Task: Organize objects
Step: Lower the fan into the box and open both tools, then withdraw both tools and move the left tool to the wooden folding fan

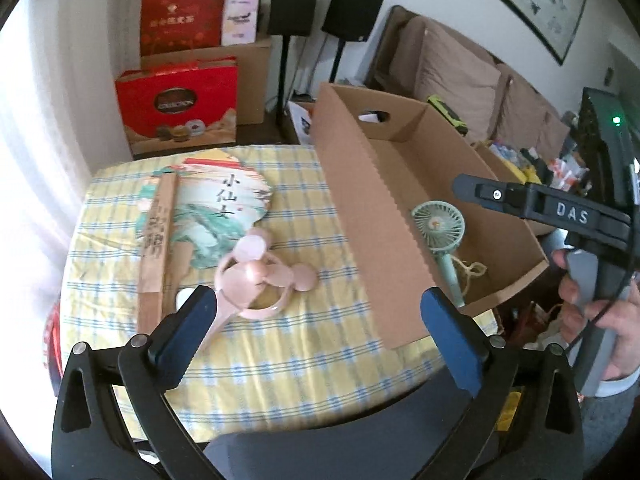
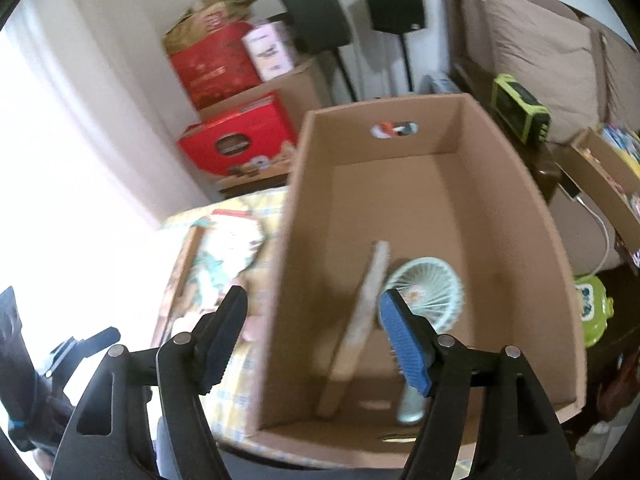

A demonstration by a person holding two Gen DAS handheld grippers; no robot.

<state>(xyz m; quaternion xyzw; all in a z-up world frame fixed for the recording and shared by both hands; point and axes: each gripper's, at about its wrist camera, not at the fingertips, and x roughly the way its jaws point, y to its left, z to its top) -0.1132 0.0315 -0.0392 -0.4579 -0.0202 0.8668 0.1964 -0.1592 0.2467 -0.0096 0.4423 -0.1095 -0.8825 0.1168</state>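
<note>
An open cardboard box stands on the yellow checked tablecloth. A mint handheld fan lies inside it; the right wrist view shows this mint fan beside a folded wooden fan leaning in the box. A pink handheld fan, a painted paper fan and a long brown fan case lie on the cloth left of the box. My left gripper is open and empty above the pink fan's handle. My right gripper is open and empty over the box's near left wall.
Red gift boxes and stacked cartons stand behind the table by the wall. Two black speakers on stands are behind. A sofa with brown cushions runs along the right, with clutter beside it.
</note>
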